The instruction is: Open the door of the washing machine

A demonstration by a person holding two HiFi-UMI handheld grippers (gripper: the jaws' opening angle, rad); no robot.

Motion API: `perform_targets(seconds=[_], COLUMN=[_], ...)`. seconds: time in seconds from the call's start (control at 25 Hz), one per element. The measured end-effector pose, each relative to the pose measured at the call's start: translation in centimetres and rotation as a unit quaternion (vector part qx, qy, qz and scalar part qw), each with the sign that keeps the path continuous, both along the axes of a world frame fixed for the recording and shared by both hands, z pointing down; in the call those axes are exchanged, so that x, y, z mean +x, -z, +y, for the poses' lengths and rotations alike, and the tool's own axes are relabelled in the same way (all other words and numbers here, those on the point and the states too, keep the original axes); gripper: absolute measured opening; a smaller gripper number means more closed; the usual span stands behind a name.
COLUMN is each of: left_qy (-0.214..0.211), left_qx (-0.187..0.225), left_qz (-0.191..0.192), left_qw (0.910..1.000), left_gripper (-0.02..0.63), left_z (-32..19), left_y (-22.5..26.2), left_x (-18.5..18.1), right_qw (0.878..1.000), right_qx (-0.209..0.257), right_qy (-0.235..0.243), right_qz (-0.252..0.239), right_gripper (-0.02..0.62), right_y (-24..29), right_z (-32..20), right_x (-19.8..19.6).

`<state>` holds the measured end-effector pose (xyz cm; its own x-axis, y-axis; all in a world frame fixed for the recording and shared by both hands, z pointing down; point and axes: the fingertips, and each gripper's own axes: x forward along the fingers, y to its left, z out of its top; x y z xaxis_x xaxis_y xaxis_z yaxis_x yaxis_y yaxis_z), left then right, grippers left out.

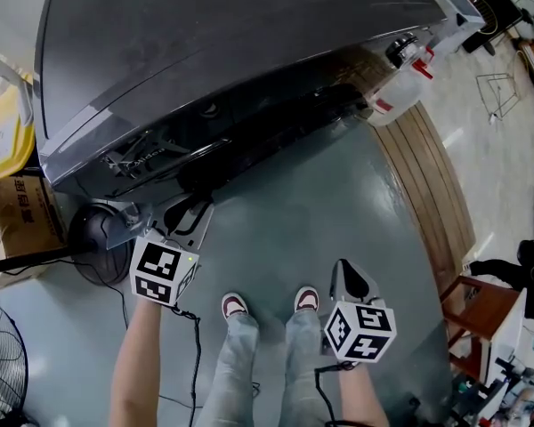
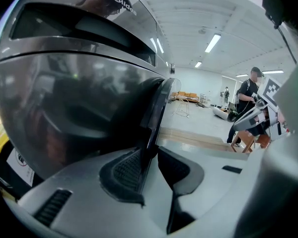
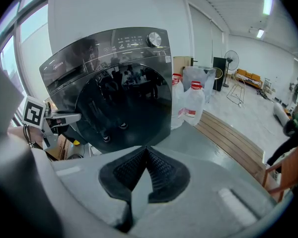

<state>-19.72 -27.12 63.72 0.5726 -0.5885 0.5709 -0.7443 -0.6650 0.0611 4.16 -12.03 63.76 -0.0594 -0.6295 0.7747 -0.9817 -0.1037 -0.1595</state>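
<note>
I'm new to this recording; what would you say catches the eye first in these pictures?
The big dark grey washing machine dominates every view, standing on the grey floor in front of the person. The left claw is closed on the edge of its round door, at the left side of the machine's front. The right claw is shut and empty, held back from the machine above the person's shoes.

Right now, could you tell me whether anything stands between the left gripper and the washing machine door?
Nothing visible does: the door's edge sits right between the jaws of the left gripper.
</note>
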Motion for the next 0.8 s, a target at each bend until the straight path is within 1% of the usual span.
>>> perform_targets(seconds=[0.12, 0.4, 0.64, 0.8], left_qy=[0.003, -0.015, -0.018, -0.031], left_qx=[-0.003, -0.009, -0.009, -0.009], left_qz=[-0.001, 0.002, -0.007, -0.006], left_qw=[1.0, 0.9999, 0.9998, 0.9995], left_gripper=[0.101, 0.091, 0.087, 0.08], left_z=[0.2, 2.6, 3.7, 5.1], left_y=[-0.1, -0.3, -0.5, -0.4], left_x=[0.1, 1.1, 1.7, 2.6], right_qw=[1.0, 1.0, 1.0, 1.0], right_qx=[0.0, 0.004, 0.007, 0.007], right_qy=[0.003, -0.002, -0.009, -0.013], right_qz=[-0.002, -0.005, -0.002, -0.006], right_gripper=[0.005, 0.005, 0.005, 0.005], right_y=[0.0, 0.5, 0.6, 0.6], right_z=[0.2, 0.6, 1.3, 2.0], right_x=[-0.1, 0.6, 1.6, 1.7])
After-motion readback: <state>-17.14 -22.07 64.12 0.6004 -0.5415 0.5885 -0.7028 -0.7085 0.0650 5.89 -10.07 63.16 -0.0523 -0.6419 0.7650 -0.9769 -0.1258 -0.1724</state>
